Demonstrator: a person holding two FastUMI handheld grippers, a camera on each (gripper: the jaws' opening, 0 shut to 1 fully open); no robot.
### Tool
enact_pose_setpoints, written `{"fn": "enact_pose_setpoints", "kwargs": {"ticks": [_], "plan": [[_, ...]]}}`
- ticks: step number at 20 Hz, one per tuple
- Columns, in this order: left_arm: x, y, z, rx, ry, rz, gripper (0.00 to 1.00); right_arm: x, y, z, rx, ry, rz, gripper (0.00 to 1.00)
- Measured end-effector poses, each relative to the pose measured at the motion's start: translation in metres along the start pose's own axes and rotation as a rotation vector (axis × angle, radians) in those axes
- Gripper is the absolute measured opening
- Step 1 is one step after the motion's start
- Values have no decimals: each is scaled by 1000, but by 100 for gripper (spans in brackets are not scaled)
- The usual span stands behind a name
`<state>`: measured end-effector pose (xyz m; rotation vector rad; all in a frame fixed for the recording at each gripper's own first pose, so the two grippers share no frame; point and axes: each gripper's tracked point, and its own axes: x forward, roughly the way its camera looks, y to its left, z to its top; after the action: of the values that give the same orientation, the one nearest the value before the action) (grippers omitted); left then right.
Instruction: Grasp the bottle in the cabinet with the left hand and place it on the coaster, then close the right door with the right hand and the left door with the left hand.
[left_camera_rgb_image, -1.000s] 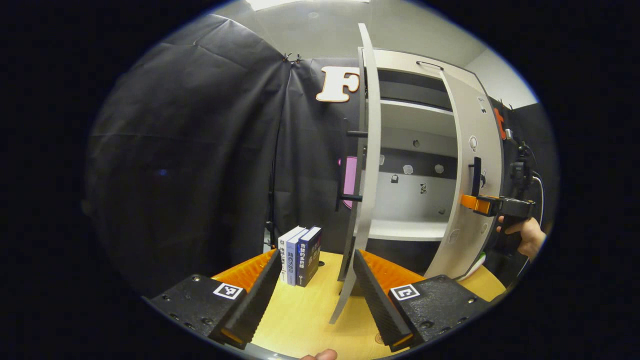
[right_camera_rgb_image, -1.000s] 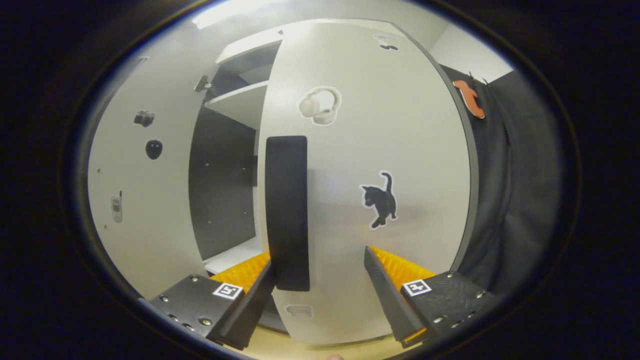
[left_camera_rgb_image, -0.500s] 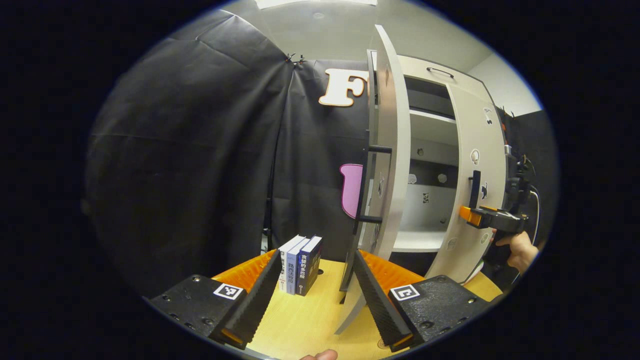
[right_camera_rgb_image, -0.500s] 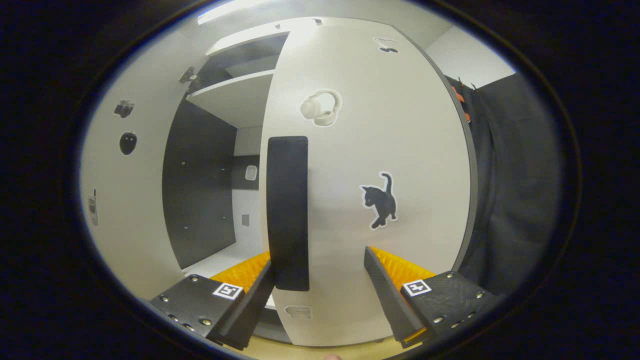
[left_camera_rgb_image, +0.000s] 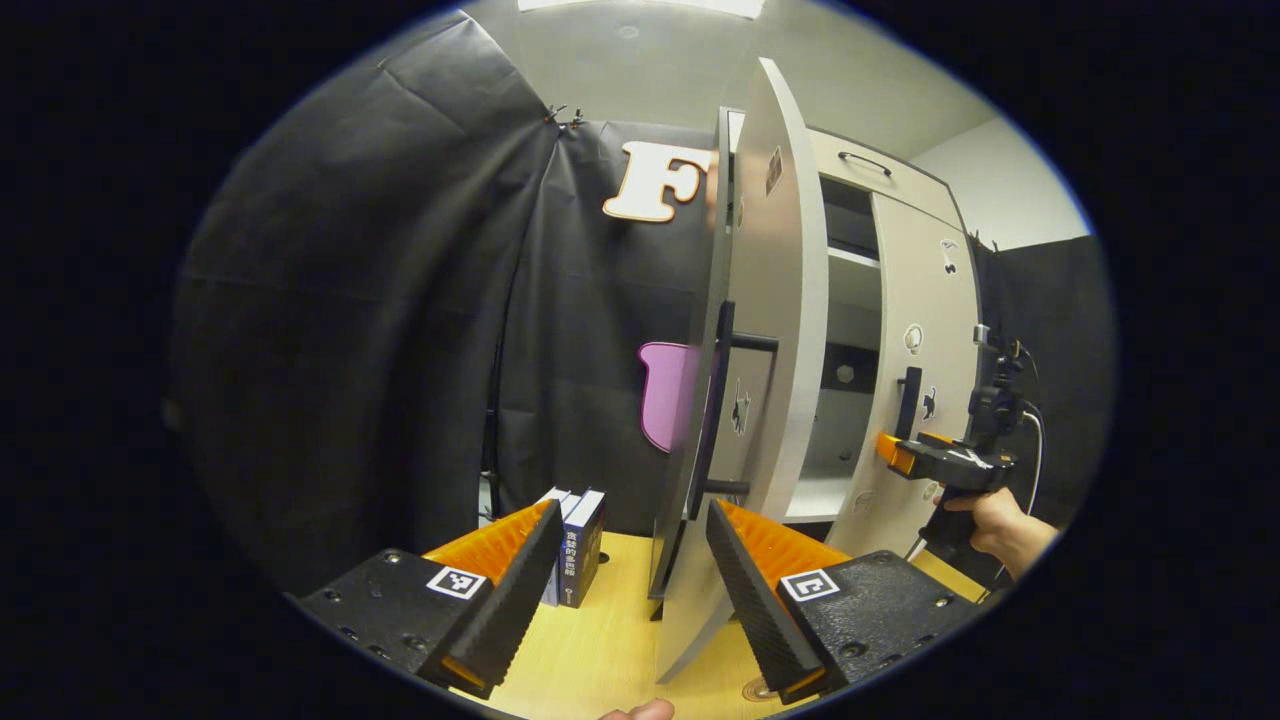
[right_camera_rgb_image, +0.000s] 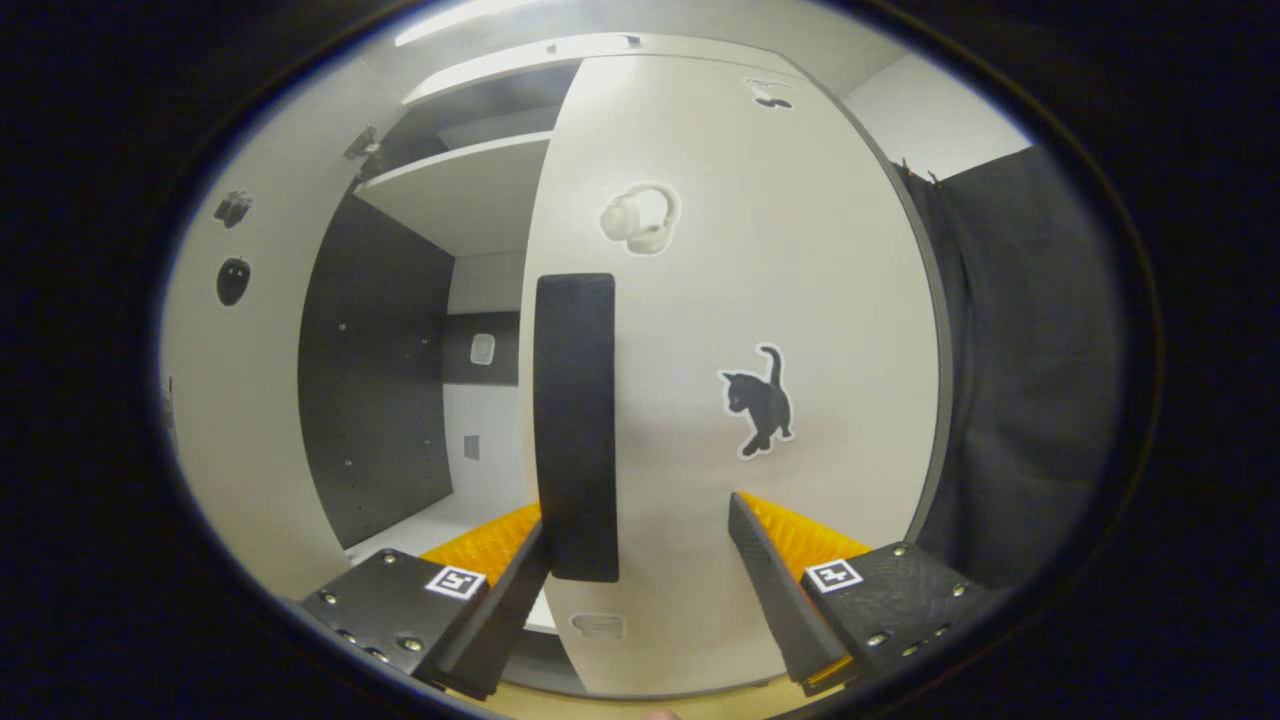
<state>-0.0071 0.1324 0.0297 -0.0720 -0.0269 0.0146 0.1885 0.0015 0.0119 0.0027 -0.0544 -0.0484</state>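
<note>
Left gripper view: the left gripper (left_camera_rgb_image: 625, 585), at 6 o'clock, has its fingers spread wide and holding nothing. Between and just beyond them lies the pale wooden worktop (left_camera_rgb_image: 600, 645), from which rises the white left cabinet door (left_camera_rgb_image: 775, 400), seen nearly edge-on and standing open, its long black bar handle (left_camera_rgb_image: 715, 410) on the face turned toward 9 o'clock. At 7 o'clock, behind the left finger, a short row of upright books with white and dark blue spines (left_camera_rgb_image: 572, 530) stands on the worktop. At 3 o'clock a person's hand (left_camera_rgb_image: 995, 520) holds the right gripper (left_camera_rgb_image: 900, 455) against the white right cabinet door (left_camera_rgb_image: 915, 380), close beside its short black handle (left_camera_rgb_image: 908, 400). Between the two doors the white cabinet interior (left_camera_rgb_image: 835, 480) shows a bare shelf.

Right gripper view: the right gripper (right_camera_rgb_image: 640, 560), at 6 o'clock, has its fingers wide apart, the left finger (right_camera_rgb_image: 500, 585) next to the lower end of the black upright handle (right_camera_rgb_image: 575, 425); contact cannot be told. The right door (right_camera_rgb_image: 800, 300) carries a black cat sticker (right_camera_rgb_image: 760, 400) and a white headphone sticker (right_camera_rgb_image: 640, 218). At 10 o'clock the cabinet interior (right_camera_rgb_image: 400, 400) stands open. The bottle and coaster cannot be located.
</note>
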Motion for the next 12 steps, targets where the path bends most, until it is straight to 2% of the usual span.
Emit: {"fn": "enact_pose_setpoints", "kwargs": {"ticks": [3, 4, 5, 6, 7, 8, 9, 12], "plan": [[3, -5, 10, 8, -18, -41, 91, 0, 0, -2, 11, 18, -2, 97], [6, -8, 10, 13, -16, -62, 91, 0, 0, -2, 17, 28, 0, 100], [8, -11, 10, 23, -13, -80, 87, -1, 1, -3, 25, 39, 4, 100], [11, -12, 10, 37, -10, -92, 92, -2, 1, -7, 37, 61, 9, 97], [14, -12, 12, 52, -13, -96, 92, -4, 1, -10, 45, 81, 11, 100], [16, -13, 13, 66, -16, -105, 87, -9, 1, -10, 48, 83, 17, 100], [18, -15, 13, 77, -16, -109, 92, -12, 0, -8, 44, 75, 21, 100], [27, -18, 10, 101, -3, -127, 92, -33, 0, -4, 27, 69, 41, 100]]}}
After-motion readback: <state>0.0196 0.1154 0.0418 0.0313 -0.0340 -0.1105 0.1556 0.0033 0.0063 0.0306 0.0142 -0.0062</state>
